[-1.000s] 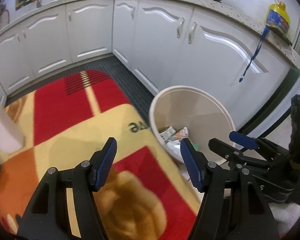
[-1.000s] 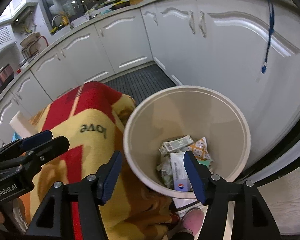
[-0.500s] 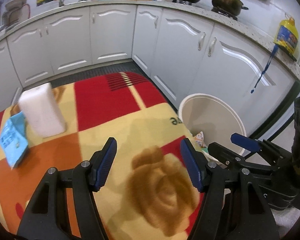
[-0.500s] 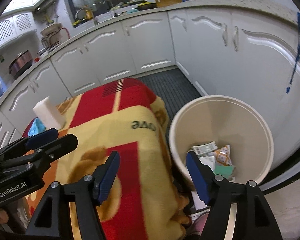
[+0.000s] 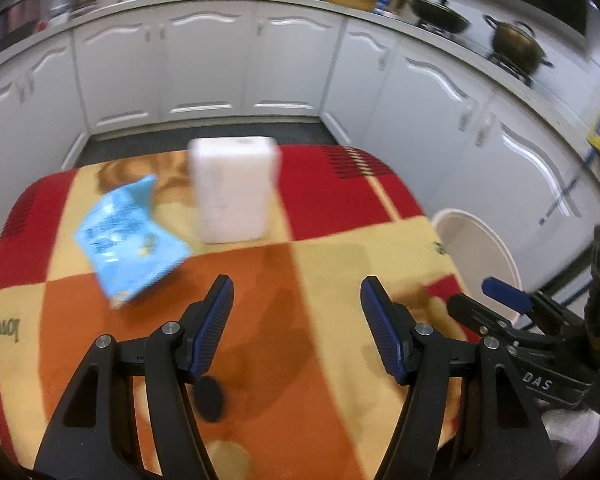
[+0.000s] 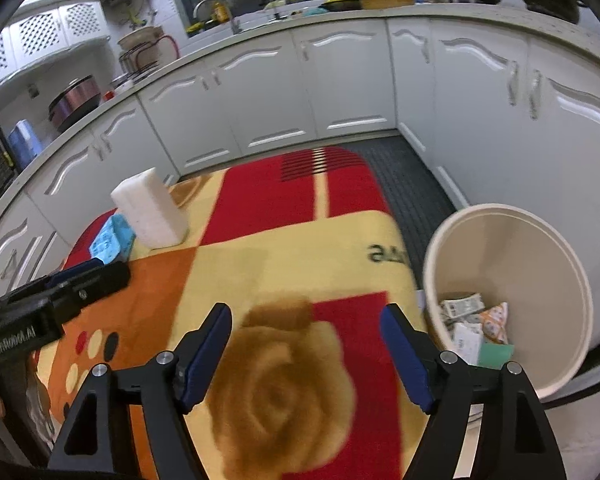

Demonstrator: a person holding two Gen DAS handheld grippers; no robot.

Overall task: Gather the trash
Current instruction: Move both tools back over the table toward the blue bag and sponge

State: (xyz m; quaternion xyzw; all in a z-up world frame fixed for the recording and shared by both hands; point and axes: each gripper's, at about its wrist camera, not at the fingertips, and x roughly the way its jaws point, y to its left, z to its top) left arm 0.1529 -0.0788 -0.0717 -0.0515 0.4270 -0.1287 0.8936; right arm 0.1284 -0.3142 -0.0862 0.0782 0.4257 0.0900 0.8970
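Both grippers have swung away from the cream bin (image 6: pixel 500 288) and now look across the patterned blanket (image 5: pixel 340 248). Left gripper (image 5: pixel 296 328) stands half open with nothing between its pads; right gripper (image 6: pixel 306 356) is opening wider, also empty. Beyond the left gripper, off to its left, lies the flat blue wrapper (image 5: pixel 130 240), long axis slanting away; the white block (image 5: pixel 234 192) stands upright just beside it, farther on. Seen from the bin, both sit across the blanket, so the left hand looks nearer.
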